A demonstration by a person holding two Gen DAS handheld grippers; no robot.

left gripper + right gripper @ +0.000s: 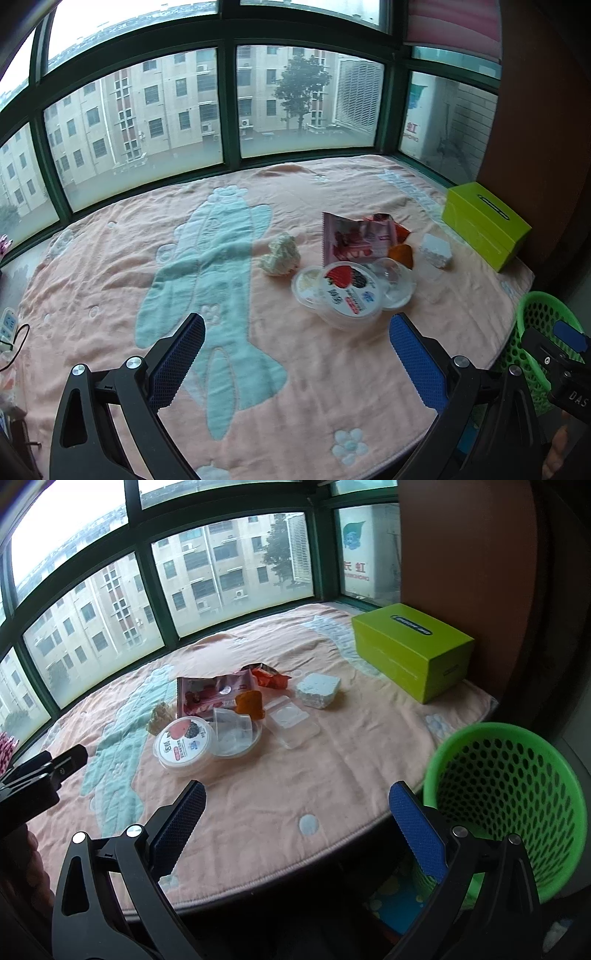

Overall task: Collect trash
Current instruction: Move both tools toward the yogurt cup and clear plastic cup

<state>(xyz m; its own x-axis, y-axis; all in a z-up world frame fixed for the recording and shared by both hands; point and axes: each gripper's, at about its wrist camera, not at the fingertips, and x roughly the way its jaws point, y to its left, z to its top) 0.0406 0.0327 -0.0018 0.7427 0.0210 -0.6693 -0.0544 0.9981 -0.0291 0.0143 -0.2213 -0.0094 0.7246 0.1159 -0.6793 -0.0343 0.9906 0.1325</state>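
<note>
A pile of trash lies on the pink blanket [314,387]: a yogurt tub [347,290] [186,744], a clear cup [393,282] [236,733], a pink wrapper [351,240] [210,694], an orange wrapper [271,677], a crumpled tissue [280,254], a white foam block [437,251] [318,689] and a clear blister pack [291,723]. A green mesh basket [513,779] [539,325] stands off the table's right edge. My left gripper [297,350] is open and empty, short of the tub. My right gripper [297,821] is open and empty over the table's front edge.
A lime-green box [484,225] [413,650] sits at the back right by a brown wall. Green-framed windows [229,110] run behind the table. A white power strip with a cable [9,326] lies at the far left.
</note>
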